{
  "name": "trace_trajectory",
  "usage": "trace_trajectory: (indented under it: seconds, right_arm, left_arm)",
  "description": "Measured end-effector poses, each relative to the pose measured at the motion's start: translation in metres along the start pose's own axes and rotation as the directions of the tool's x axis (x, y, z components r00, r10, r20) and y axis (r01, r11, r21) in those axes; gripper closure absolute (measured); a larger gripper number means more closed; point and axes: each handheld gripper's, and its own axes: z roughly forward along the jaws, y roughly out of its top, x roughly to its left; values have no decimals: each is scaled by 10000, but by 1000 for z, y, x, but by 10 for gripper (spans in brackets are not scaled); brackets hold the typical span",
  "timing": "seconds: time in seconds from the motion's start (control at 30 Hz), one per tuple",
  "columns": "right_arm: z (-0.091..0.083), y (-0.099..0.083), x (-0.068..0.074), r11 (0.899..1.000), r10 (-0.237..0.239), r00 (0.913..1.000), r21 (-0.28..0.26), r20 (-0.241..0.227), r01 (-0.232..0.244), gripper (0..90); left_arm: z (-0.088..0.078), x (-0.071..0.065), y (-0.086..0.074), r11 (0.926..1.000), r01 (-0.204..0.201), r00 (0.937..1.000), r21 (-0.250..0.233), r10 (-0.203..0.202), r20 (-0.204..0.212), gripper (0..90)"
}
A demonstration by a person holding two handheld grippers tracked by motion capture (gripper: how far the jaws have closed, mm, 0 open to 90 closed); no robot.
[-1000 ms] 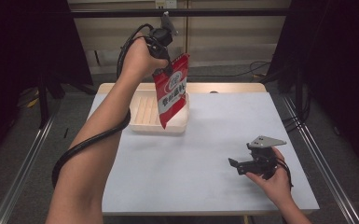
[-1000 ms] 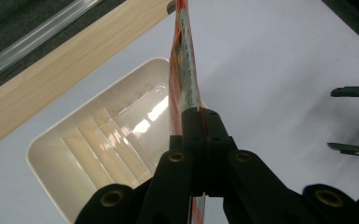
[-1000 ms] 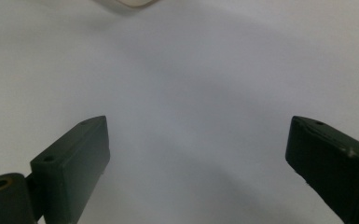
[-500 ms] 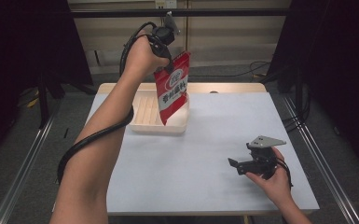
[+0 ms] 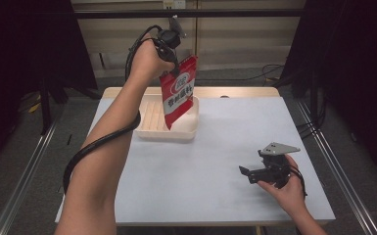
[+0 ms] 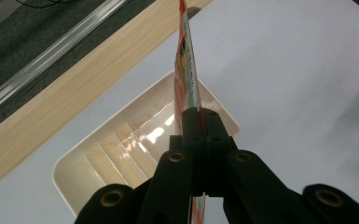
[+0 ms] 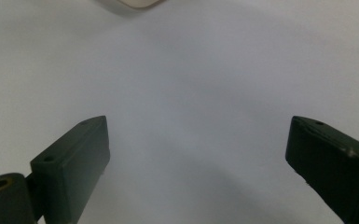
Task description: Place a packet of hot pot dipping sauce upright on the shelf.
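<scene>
High view: a person's left hand (image 5: 144,61) raises the left gripper (image 5: 172,66) well above the white tabletop (image 5: 225,147), its jaws clamped on the top edge of a red snack bag (image 5: 177,93) with white lettering. The bag hangs down tilted, its lower corner over the cream tray (image 5: 186,132) that sits at the far left part of the tabletop, near the wooden edge (image 5: 235,92). Whether that corner touches the tray cannot be told from above. A black cable (image 5: 85,152) trails from the gripper and loops around the raised forearm.

Left gripper view, looking down along the jaws, shows them pressed together on the bag (image 6: 186,79), seen edge-on as a thin red and white strip running away from the gripper (image 6: 200,123). Below it lies the tray (image 6: 74,163), its ribbed floor glossy with reflected light, with the wooden edge (image 6: 74,88) beyond it.

At the near right of the tabletop, the person's right hand (image 5: 286,188) holds the right gripper (image 5: 247,174) low over the surface, a grey three-cornered plate (image 5: 279,148) on top, well apart from the tray. Right gripper view shows its jaws spread wide with nothing between them, bare white tabletop (image 7: 191,93) ahead and a corner of the tray (image 7: 135,3) at the top edge.
</scene>
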Motion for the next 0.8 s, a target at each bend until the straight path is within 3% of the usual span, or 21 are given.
trace_trajectory:
  seconds: [0.33,0.8]
  right_arm:
    - [-1,0,0,10000,4,10000,-10,9,-4,59]
    - [0,0,0,10000,-9,10000,-25,-52,9,59]
  left_arm:
    - [9,4,-1,9999,160,9998,-55,-160,87,900]
    - [19,9,2,9999,-46,10000,-145,47,41,900]
